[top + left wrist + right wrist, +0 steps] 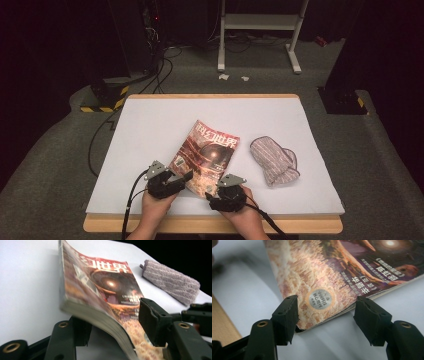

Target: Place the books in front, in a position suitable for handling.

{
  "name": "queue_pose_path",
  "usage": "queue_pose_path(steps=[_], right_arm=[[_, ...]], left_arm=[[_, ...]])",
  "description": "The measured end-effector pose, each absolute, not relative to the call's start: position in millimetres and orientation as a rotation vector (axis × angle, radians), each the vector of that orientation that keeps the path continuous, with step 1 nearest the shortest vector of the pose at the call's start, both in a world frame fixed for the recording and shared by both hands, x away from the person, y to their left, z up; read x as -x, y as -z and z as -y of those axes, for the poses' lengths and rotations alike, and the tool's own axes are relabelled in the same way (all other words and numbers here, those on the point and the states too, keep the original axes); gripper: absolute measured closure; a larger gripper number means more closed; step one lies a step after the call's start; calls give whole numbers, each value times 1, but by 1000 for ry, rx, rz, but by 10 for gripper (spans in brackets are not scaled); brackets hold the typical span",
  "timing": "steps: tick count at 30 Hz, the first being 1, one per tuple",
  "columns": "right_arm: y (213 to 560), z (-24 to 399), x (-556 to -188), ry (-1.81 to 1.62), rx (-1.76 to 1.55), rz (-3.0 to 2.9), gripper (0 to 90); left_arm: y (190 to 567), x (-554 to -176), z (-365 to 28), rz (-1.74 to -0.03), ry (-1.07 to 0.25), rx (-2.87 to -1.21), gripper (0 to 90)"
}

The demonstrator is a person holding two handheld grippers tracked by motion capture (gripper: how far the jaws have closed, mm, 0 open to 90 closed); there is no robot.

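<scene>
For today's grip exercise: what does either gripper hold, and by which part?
Neither grips yet: the magazine has its lifted near edge between the left gripper's open jaws.

A recording lab or studio: black curtains close off the upper corners of the frame. An equipment rack (142,35) with trailing cables stands upper left, and a white metal stand (260,30) sits at top centre on grey carpet (50,150).

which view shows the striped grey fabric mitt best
The high view: the whole striped grey fabric mitt lies on the white table, right of the magazine. The left gripper view catches the mitt edge-on and blurred.
</scene>
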State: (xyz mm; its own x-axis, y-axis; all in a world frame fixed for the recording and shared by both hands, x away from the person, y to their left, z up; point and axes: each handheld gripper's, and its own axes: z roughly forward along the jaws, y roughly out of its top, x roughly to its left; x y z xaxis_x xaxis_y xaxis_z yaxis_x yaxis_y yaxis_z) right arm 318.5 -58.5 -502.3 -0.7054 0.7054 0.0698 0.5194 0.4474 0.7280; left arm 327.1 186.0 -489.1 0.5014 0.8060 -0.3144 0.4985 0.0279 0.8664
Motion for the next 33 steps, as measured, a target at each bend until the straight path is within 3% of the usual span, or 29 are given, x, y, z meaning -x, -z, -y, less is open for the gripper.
queue_pose_path(steps=[6, 11, 23, 33], right_arm=[[503, 50, -315, -1121, -1025, -2469, 360], [503, 49, -315, -1129, -1026, -2470, 362], [504, 47, -314, -1150, -997, -2482, 373], [495, 66, -316, -1159, -981, -2405, 397]], left_arm=[[488, -326, -186, -1143, -401, -1616, 518], [487, -326, -185, -1146, -436, -1581, 632], [492, -330, -191, -1147, -499, -1604, 789], [488, -323, -198, -1009, -558, -1661, 824]])
